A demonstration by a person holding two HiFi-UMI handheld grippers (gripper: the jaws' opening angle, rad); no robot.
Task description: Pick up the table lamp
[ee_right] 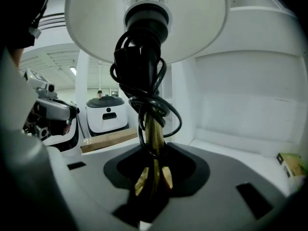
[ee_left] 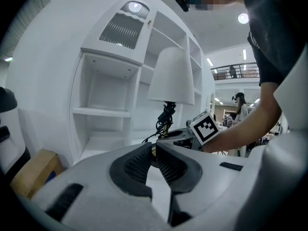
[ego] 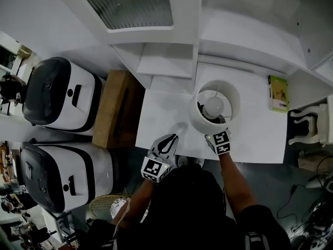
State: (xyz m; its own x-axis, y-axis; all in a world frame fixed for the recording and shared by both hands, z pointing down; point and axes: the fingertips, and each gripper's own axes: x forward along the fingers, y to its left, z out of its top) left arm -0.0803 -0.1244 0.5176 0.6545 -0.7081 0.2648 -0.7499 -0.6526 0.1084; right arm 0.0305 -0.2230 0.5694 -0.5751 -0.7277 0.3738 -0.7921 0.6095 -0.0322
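Brass shows between the pads of the right claw (ee_right: 153, 177): in the right gripper view its jaws are clamped on the lower stem (ee_right: 154, 138) of the table lamp (ego: 214, 104), where thin brass legs splay out. A black cord (ee_right: 144, 88) is wound in loops around the stem up to the dark socket. The white shade (ee_right: 202, 23) spreads overhead at 12 o'clock.

In the head view the lamp is over the white counter (ego: 161, 113), toward its middle, with the shade's open top and the bulb (ego: 213, 108) facing the camera. The right claw comes in from 6 o'clock, under the shade's rim. Whether the lamp's foot touches the counter cannot be made out (shade and claw cover it).

The left claw (ego: 169, 140) is at about 8 o'clock from the lamp, apart from it, over the counter's near edge. Its own view shows the jaws together at the tips with nothing gripped.

A green booklet (ego: 278, 92) lies at 3 o'clock from the lamp, near the counter's right edge. A cardboard box (ego: 118, 108) sits at 9 o'clock, just beside the counter, and two black-and-white machines (ego: 60, 95) stand beyond it. White shelving (ego: 161, 56) rises at 12 o'clock.
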